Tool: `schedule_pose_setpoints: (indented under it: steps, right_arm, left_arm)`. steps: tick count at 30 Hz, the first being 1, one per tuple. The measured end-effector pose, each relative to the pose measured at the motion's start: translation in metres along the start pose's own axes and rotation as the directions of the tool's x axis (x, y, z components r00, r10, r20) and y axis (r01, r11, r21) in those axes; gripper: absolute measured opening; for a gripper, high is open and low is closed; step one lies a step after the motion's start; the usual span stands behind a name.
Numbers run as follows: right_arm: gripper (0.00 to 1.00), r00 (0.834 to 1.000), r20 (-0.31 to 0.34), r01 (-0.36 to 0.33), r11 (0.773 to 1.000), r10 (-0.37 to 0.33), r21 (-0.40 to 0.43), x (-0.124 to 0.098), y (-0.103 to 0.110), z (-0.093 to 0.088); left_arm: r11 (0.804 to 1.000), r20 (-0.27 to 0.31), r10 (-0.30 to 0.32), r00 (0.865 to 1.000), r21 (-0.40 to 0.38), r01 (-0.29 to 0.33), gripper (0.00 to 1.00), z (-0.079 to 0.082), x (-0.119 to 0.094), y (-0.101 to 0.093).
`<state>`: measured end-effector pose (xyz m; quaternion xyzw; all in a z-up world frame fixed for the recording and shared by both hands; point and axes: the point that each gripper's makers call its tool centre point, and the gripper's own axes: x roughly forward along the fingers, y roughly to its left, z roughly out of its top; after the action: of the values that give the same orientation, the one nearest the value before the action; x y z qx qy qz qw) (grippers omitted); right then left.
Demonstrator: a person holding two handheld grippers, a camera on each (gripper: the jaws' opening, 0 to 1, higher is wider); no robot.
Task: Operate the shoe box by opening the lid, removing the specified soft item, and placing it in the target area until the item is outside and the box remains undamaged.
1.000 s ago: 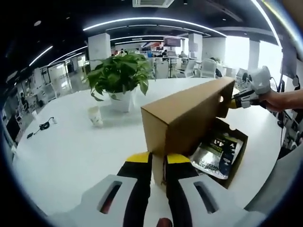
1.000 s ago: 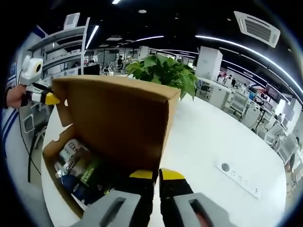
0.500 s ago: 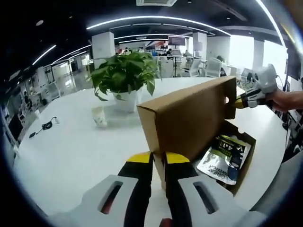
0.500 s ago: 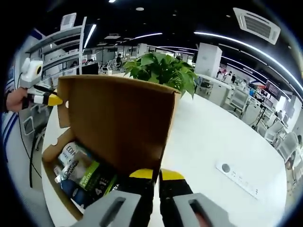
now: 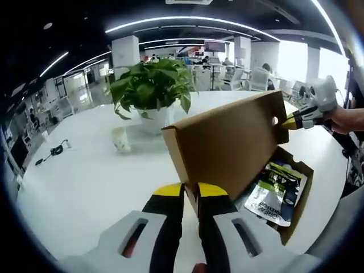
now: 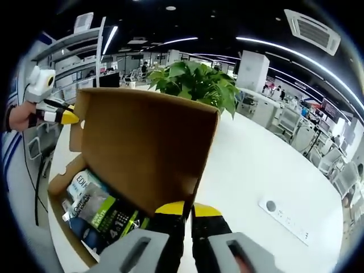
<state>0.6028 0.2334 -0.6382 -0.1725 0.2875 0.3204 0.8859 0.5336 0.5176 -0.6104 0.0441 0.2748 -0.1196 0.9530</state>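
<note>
Yellow-tipped jaws of the left gripper (image 5: 190, 190) are closed on the near corner of the cardboard lid (image 5: 227, 145), and the right gripper (image 6: 182, 209) pinches the opposite corner of the same lid, so both tools grip it while it stands raised above the shoe box (image 6: 61, 183). Inside the box, just under the lid, lie soft printed pouches (image 6: 99, 210); they are the item to remove and are not yet outside. Beyond the lid stands a potted plant (image 5: 151, 91) with a small cup (image 5: 120, 139) beside it on the white table (image 5: 74, 182). If the two grippers pull unevenly, I think the hinge fold may tear or the corners may crease.
</note>
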Motion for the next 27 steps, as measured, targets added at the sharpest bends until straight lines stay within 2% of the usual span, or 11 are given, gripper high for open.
schedule_pose_setpoints:
  steps: [12,27]
  right_arm:
    - [0.00,1.000,-0.011,0.011,1.000,-0.011,0.022,0.012,-0.005,0.004]
    - [0.00,0.999,-0.043,0.018,1.000,-0.017,0.006,0.030,-0.010,0.007]
  left_arm:
    - [1.000,-0.025,0.011,1.000,-0.022,-0.012,0.07,0.001,0.019,0.008]
    - [1.000,-0.058,0.017,0.998,-0.021,-0.018,0.07,-0.004,0.041,0.019]
